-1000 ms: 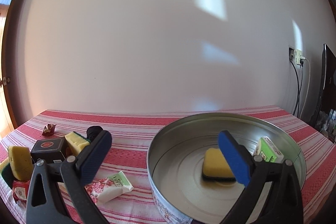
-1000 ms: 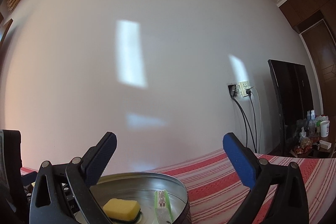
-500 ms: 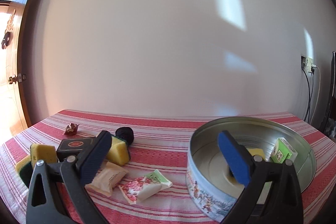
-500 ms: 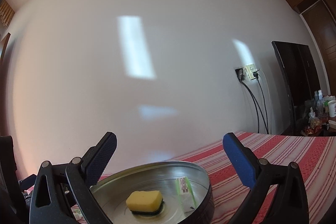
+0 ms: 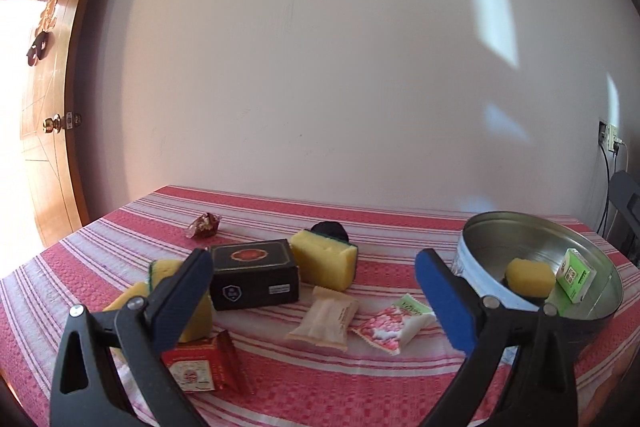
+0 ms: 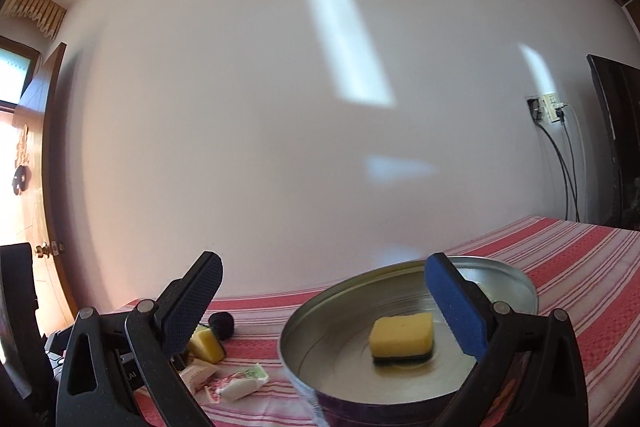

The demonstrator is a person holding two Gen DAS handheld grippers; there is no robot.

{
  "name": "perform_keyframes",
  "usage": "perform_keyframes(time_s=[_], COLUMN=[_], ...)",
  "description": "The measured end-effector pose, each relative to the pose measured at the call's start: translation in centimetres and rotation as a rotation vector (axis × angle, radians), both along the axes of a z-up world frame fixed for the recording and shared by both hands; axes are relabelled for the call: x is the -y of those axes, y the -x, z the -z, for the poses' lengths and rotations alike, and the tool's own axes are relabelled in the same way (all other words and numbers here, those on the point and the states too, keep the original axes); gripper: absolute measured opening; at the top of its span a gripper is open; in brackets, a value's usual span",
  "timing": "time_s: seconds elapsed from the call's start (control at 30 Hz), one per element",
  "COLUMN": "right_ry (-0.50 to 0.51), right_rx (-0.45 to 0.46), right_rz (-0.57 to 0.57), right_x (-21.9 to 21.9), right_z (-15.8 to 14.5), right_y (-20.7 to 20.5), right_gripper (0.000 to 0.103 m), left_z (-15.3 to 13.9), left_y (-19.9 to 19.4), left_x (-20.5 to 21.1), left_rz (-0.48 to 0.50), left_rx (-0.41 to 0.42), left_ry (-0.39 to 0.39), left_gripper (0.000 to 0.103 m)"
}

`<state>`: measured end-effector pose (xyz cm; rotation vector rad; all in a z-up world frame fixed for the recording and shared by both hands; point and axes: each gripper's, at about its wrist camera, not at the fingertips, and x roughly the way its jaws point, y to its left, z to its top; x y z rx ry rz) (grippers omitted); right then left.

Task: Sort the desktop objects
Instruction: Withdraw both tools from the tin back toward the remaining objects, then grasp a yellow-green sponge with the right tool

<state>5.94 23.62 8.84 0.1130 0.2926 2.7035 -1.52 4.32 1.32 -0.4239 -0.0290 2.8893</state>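
Observation:
A round metal tin [image 5: 592,311] stands at the right of the red striped table and holds a yellow sponge [image 5: 527,275] and a green box [image 5: 576,275]. The tin [image 6: 320,323] and the sponge [image 6: 402,339] also show in the right wrist view. Left of the tin lie a black box [image 5: 254,275], a yellow sponge [image 5: 326,264], a beige packet [image 5: 325,315], a pink and green packet [image 5: 394,323], a red packet [image 5: 200,367] and more sponges [image 5: 196,319]. My left gripper [image 5: 316,303] is open and empty above the packets. My right gripper [image 6: 324,307] is open and empty over the tin's near rim.
A brown candy wrapper [image 5: 204,225] and a black round object [image 5: 330,230] lie toward the wall side of the table. A wooden door [image 5: 44,107] stands at the left. Wall sockets with cables [image 6: 554,115] are at the right. The table's left edge is close to the sponges.
My left gripper has swung left, away from the tin, and now faces the loose items. My right gripper has turned left and come closer over the tin. Both stay open.

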Motion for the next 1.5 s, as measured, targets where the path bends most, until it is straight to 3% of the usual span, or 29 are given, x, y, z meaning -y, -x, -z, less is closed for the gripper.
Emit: perform_keyframes(time_s=[0.53, 0.73, 0.9, 1.0, 1.07, 1.13, 1.2, 1.27, 1.4, 1.5], right_ry=[-0.049, -0.073, -0.163, -0.161, -0.137, -0.114, -0.098, -0.065, -0.056, -0.002], right_rx=[0.132, 0.249, 0.411, 0.477, 0.555, 0.625, 0.712, 0.704, 0.702, 0.651], right_rz=[-0.215, -0.396, -0.494, -0.515, -0.515, -0.517, -0.523, -0.527, -0.571, -0.647], right_x=[7.9, 13.0, 18.1, 20.0, 20.7, 21.2, 21.5, 21.2, 20.6, 19.4], right_z=[0.5, 1.1, 2.1, 2.8, 3.4, 4.2, 5.0, 5.1, 5.3, 5.1], right_y=[6.6, 10.8, 15.3, 17.6, 19.7, 21.6, 23.3, 23.5, 23.0, 22.1], right_gripper=[0.103, 0.102, 0.102, 0.102, 0.095, 0.073, 0.065, 0.064, 0.035, 0.033], left_z=[0.3, 0.6, 1.1, 1.3, 1.3, 1.3, 1.2, 1.2, 1.2, 1.1], left_y=[2.1, 2.9, 3.1, 3.1, 3.3, 3.4, 3.5, 3.7, 3.8, 4.0], left_x=[13.3, 18.6, 20.8, 21.1, 21.0, 20.7, 20.4, 19.9, 18.9, 18.2], left_rz=[-0.335, -0.543, -0.554, -0.539, -0.525, -0.503, -0.488, -0.482, -0.452, -0.422], left_rx=[-0.04, -0.047, -0.014, -0.02, -0.014, -0.014, -0.018, -0.015, -0.003, -0.003], left_ry=[-0.025, -0.067, -0.134, -0.148, -0.14, -0.126, -0.112, -0.095, -0.058, -0.02], left_gripper=[0.102, 0.102, 0.102, 0.102, 0.102, 0.102, 0.102, 0.102, 0.102, 0.102])
